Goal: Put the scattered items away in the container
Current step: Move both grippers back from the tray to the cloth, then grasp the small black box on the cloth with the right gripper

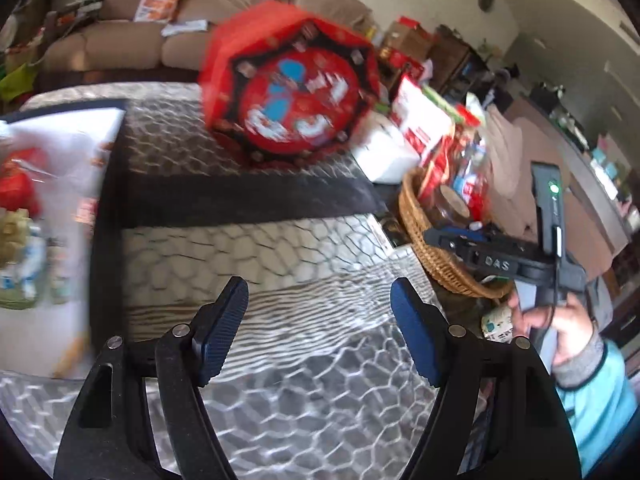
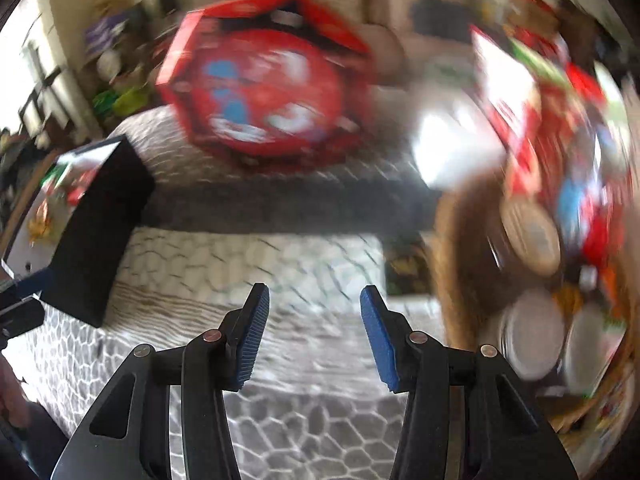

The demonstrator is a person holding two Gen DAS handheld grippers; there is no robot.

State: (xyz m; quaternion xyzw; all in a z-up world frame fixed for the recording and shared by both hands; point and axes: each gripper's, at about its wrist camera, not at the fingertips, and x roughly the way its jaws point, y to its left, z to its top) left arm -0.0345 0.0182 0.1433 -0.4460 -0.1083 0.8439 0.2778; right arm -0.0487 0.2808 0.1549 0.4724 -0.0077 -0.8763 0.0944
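Left wrist view is the sharper one. It shows the left gripper (image 1: 318, 326) with its blue fingers spread wide and nothing between them, only the shiny patterned table (image 1: 304, 420) below. Off to the right of the fingers it also shows the right gripper (image 1: 434, 238), seen from the side, held by a hand (image 1: 560, 328) in a blue sleeve, just in front of the woven basket (image 1: 432, 256). From this side I cannot tell how its fingers stand.

Right wrist view is very blurry. It shows the right gripper (image 2: 314, 336) from behind, with its blue fingers apart and empty, over the table (image 2: 312, 432). The basket (image 2: 460, 280) sits close to the right of the fingers. Inside it are red packets and round pale lids, all smeared.

Past the fingertips in both views stands a big red eight-sided tin (image 1: 290, 84) with blue and white pictures on its lid. It is well ahead of the fingers and touches neither gripper. A white box (image 1: 384, 152) lies between the tin and the basket.
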